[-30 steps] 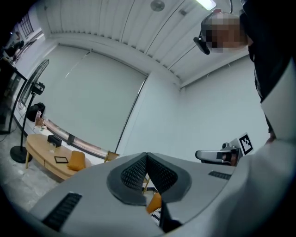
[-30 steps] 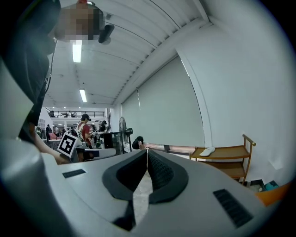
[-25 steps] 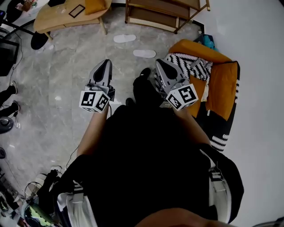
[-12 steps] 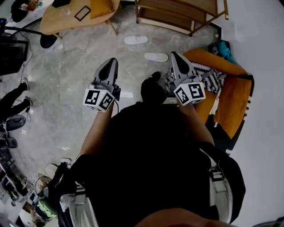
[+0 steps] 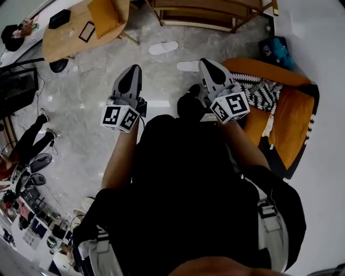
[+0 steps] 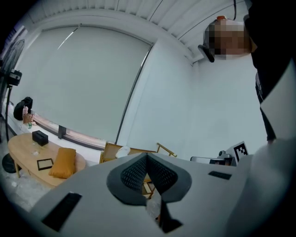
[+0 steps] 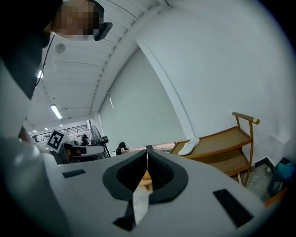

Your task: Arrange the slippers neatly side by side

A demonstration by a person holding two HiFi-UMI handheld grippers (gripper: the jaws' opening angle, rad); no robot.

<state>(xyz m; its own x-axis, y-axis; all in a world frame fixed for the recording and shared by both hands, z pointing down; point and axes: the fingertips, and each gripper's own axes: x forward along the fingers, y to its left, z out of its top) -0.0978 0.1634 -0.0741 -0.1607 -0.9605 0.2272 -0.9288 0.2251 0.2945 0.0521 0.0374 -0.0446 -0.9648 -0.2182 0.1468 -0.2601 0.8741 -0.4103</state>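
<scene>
Two white slippers lie apart on the grey stone floor in the head view. The far slipper (image 5: 163,47) is angled near the wooden rack. The near slipper (image 5: 187,66) lies just left of my right gripper's tip and is partly hidden by it. My left gripper (image 5: 132,70) is held above the floor, left of both slippers, shut and empty. My right gripper (image 5: 205,63) is also shut with nothing in it. Both point almost level, jaws pressed together in the left gripper view (image 6: 147,155) and the right gripper view (image 7: 147,151). Another white slipper (image 7: 188,146) rests on the rack's shelf.
A wooden rack (image 5: 210,16) stands at the back. A low wooden table (image 5: 67,35) with a yellow cushion (image 5: 102,13) is at the back left. An orange seat (image 5: 291,113) with a striped throw (image 5: 261,91) fills the right. A person's legs (image 5: 32,137) show at left.
Both grippers have travelled forward toward the slippers and sunk slightly. The right gripper's tip now overlaps the near slipper in the head view. Both stayed shut.
</scene>
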